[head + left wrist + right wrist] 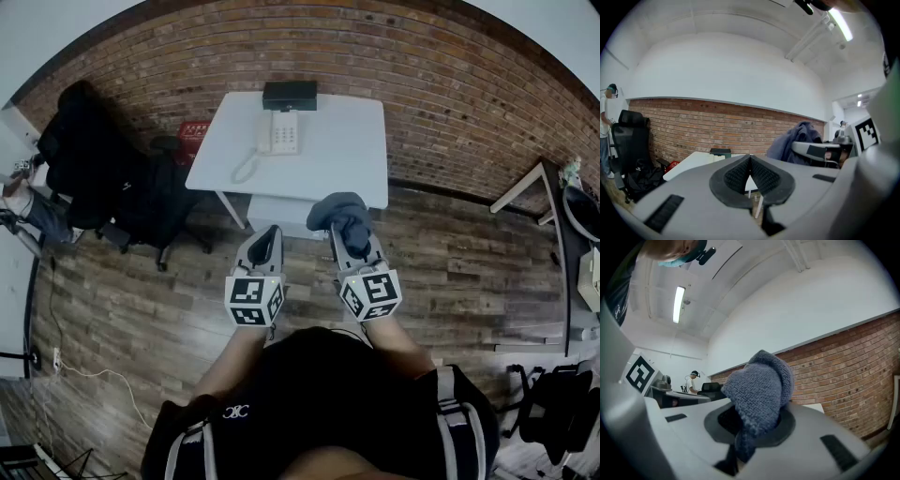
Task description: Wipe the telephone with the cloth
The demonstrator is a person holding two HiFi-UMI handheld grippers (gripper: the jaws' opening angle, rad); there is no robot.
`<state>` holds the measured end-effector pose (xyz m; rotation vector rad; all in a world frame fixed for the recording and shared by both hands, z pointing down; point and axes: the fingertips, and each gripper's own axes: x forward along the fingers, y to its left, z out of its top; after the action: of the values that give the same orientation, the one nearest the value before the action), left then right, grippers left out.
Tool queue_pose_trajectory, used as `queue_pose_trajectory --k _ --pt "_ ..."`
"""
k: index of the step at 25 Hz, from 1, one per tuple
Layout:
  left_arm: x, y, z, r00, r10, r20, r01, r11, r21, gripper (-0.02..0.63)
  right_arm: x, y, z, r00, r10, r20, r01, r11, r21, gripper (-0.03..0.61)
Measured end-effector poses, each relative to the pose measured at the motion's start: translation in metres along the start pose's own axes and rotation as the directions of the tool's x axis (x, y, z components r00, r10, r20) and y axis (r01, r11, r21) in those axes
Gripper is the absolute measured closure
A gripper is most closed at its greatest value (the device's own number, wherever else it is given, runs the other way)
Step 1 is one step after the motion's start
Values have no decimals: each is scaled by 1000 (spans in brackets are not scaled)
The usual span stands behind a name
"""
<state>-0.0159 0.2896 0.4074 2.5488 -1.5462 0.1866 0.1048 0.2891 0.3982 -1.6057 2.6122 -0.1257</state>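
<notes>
A white telephone [280,131] with a coiled cord lies on the white table [342,150] ahead of me, near the table's far edge. My right gripper [352,232] is shut on a grey-blue knitted cloth [341,215], which bunches over its jaw tips; the same cloth [759,390] fills the middle of the right gripper view. My left gripper [266,245] is shut with nothing in it, its black pads [764,176] meeting at the tip. Both grippers hover above the wooden floor, short of the table's near edge.
A black box [289,95] sits at the table's far edge behind the telephone. A black office chair [122,187] draped with dark clothing stands left of the table, by a red crate [192,139]. A brick wall [450,103] runs behind. A person [605,126] stands far left.
</notes>
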Motion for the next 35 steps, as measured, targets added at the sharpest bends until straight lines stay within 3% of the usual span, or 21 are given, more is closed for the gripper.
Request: queue_pose_trajectory --k 19,29,35 --pt "44 -33 -12 999 39 -23 -40 999 -18 618 14 -48 -14 993 117 -20 -116 993 38 546" --pt "97 10 -22 998 59 -33 -61 997 -40 618 71 -71 -33 994 100 -49 -98 995 31 546" --pt "160 57 -17 999 32 -21 -34 997 -76 618 144 -82 -38 987 145 -72 -145 989 2 546"
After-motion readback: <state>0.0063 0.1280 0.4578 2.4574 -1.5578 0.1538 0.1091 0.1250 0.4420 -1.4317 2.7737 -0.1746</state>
